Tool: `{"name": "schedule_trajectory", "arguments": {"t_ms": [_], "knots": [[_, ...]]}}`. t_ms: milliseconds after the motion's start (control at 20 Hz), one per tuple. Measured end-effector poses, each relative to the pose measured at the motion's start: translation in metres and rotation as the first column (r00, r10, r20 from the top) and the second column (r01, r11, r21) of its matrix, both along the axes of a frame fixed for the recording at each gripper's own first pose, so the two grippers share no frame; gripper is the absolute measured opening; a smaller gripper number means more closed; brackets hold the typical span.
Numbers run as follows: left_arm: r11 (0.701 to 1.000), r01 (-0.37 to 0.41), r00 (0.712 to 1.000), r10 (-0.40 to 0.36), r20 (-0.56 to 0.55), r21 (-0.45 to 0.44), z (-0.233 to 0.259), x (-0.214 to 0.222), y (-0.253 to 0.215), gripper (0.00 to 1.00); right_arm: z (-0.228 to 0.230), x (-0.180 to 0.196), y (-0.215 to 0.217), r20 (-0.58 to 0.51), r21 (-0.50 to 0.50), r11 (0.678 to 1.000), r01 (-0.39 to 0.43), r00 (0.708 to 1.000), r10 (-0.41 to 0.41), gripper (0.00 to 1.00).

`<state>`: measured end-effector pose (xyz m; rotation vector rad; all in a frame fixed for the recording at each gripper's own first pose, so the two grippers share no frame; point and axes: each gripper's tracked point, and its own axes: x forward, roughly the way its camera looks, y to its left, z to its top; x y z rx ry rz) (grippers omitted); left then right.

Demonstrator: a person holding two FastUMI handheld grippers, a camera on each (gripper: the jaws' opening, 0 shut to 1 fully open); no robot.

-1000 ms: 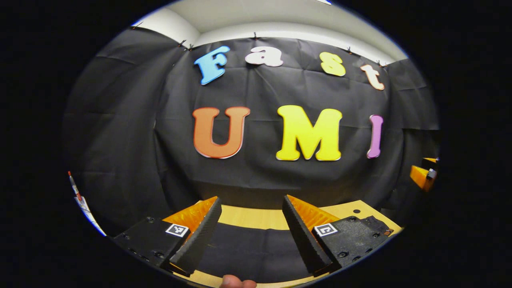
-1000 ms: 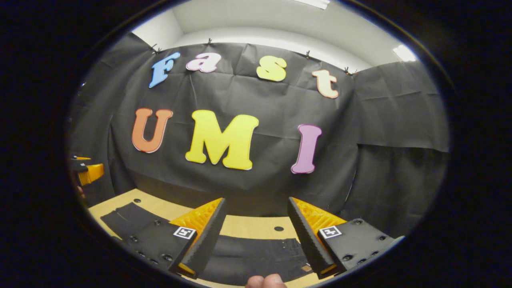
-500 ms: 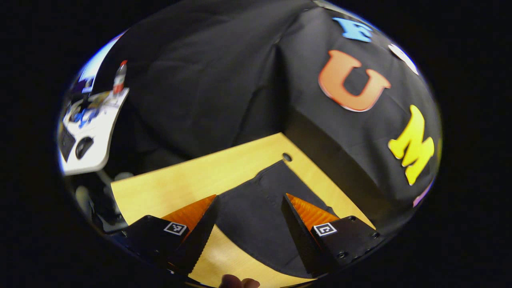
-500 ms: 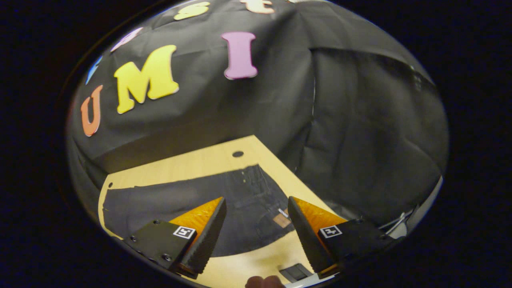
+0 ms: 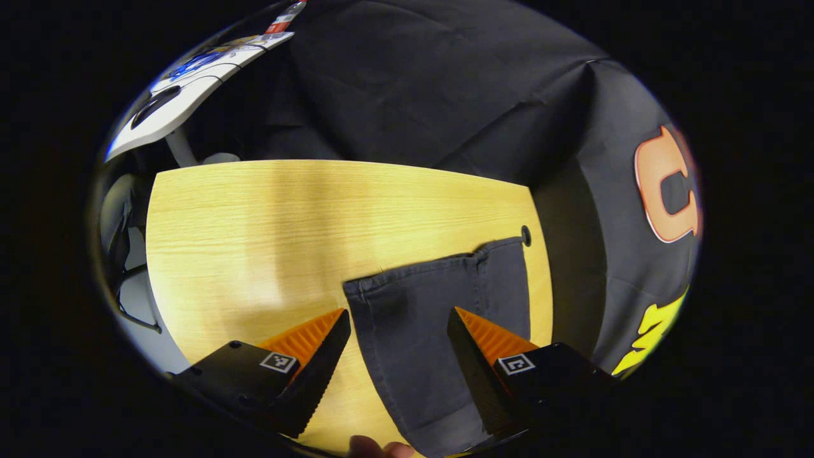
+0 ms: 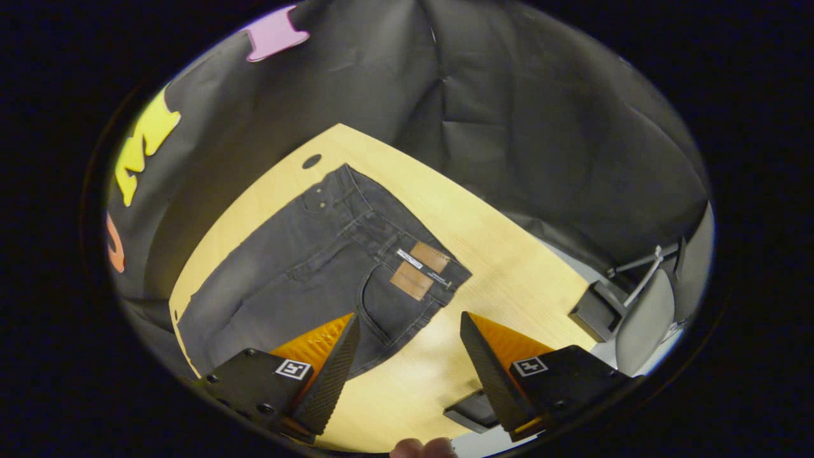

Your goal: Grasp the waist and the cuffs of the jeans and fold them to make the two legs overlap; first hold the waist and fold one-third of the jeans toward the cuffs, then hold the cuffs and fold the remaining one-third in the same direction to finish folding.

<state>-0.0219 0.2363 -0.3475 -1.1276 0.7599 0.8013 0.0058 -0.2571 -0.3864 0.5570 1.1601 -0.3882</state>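
Jeans [image 6: 318, 254] lie flat on the wooden surface [image 5: 254, 216]. Left claw [image 5: 397, 318] is spread above the cuffs [image 5: 439, 273], touching nothing. Right claw [image 6: 410, 324] is spread over the waist [image 6: 413, 267], beside the leather patch [image 6: 420, 270], holding nothing.

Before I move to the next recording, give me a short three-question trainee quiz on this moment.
1. True or false: the left gripper is shut on the cuffs.
2. Which end of the jeans lies ahead of the right gripper? A: waist B: cuffs C: knees
3. Fill in: the jeans lie flat on the ___.

Key: 1 false, its jaws stand open above the fabric. 2 A, the waist with its patches. 3 table.
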Motion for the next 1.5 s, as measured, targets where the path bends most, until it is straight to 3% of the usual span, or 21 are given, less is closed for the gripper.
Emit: {"name": "schedule_trajectory", "arguments": {"t_ms": [50, 150, 200, 350, 500, 750, 800, 850, 950, 1000, 1050, 1100, 1200, 1300, 1350, 1400, 1500], "knots": [[1.0, -0.008, 1.0, 0.007, -0.008, -0.016, -0.005, 0.007, 0.002, 0.99, -0.005, 0.002, -0.001, -0.017, 0.008, 1.0, 0.011, 1.0, -0.011, 0.99], [0.999, -0.017, 0.999, 0.015, -0.049, -0.038, -0.013, 0.008, 0.002, 0.99, -0.012, 0.007, -0.005, -0.053, 0.005, 1.0, 0.017, 0.998, -0.016, 0.94], [0.999, -0.018, 0.997, 0.015, -0.072, -0.039, -0.016, 0.007, 0.003, 0.99, -0.014, 0.01, -0.007, -0.069, -0.002, 1.0, 0.014, 0.998, -0.014, 0.99], [0.999, -0.015, 0.995, 0.01, -0.099, -0.051, -0.026, 0.011, 0.0, 0.99, -0.03, 0.016, -0.016, -0.12, -0.022, 0.999, 0.025, 0.992, -0.027, 0.99], [1.0, 0.008, 0.992, -0.01, -0.128, -0.017, -0.026, 0.016, 0.0, 0.98, -0.05, 0.009, -0.033, -0.191, -0.094, 0.995, 0.018, 0.981, -0.036, 0.99], [1.0, 0.03, 0.988, -0.028, -0.152, 0.008, -0.027, 0.024, -0.007, 1.0, -0.061, 0.029, -0.02, -0.176, -0.117, 0.993, 0.03, 0.983, -0.05, 0.99], [0.999, 0.038, 0.988, -0.037, -0.148, 0.004, -0.027, 0.028, -0.011, 1.0, -0.061, 0.031, -0.019, -0.176, -0.134, 0.991, 0.023, 0.983, -0.047, 0.93], [0.999, 0.049, 0.988, -0.048, -0.147, 0.005, -0.027, 0.031, -0.014, 1.0, -0.061, 0.032, -0.019, -0.174, -0.142, 0.989, 0.04, 0.983, -0.064, 0.99], [0.998, 0.054, 0.986, -0.051, -0.156, 0.017, -0.028, 0.033, -0.016, 0.98, -0.06, 0.031, -0.017, -0.174, -0.141, 0.985, 0.101, 0.977, -0.125, 0.93], [0.999, 0.05, 0.987, -0.047, -0.152, 0.019, -0.027, 0.035, -0.018, 0.98, -0.06, 0.031, -0.015, -0.178, -0.143, 0.984, 0.106, 0.975, -0.131, 0.98], [0.999, 0.05, 0.987, -0.047, -0.155, 0.016, -0.028, 0.035, -0.02, 0.95, -0.059, 0.033, -0.013, -0.173, -0.143, 0.984, 0.102, 0.977, -0.127, 0.96], [0.999, 0.046, 0.987, -0.042, -0.156, 0.017, -0.03, 0.036, -0.018, 0.9, -0.059, 0.034, -0.012, -0.168, -0.144, 0.985, 0.098, 0.978, -0.122, 0.81], [1.0, 0.022, 0.985, -0.018, -0.172, 0.02, -0.034, 0.029, -0.015, 0.82, -0.059, 0.037, -0.011, -0.155, -0.137, 0.986, 0.098, 0.981, -0.119, 0.75], [1.0, -0.014, 0.987, 0.014, -0.161, -0.002, -0.038, 0.025, -0.013, 0.48, -0.059, 0.044, -0.005, -0.139, -0.106, 0.992, 0.075, 0.986, -0.089, 0.54], [0.999, -0.009, 0.991, 0.003, -0.137, -0.044, -0.039, 0.026, -0.019, 0.37, -0.061, 0.045, 0.0, -0.143, -0.088, 0.995, 0.054, 0.988, -0.066, 0.43], [0.997, -0.013, 0.993, 0.005, -0.119, -0.071, -0.038, 0.025, -0.022, 0.38, -0.062, 0.045, 0.0, -0.141, -0.076, 0.996, 0.041, 0.989, -0.051, 0.33], [0.993, -0.001, 0.996, -0.009, -0.088, -0.115, -0.032, 0.021, -0.029, 0.14, -0.055, 0.042, 0.003, -0.138, -0.021, 0.999, 0.05, 0.989, -0.052, 0.18]]}}
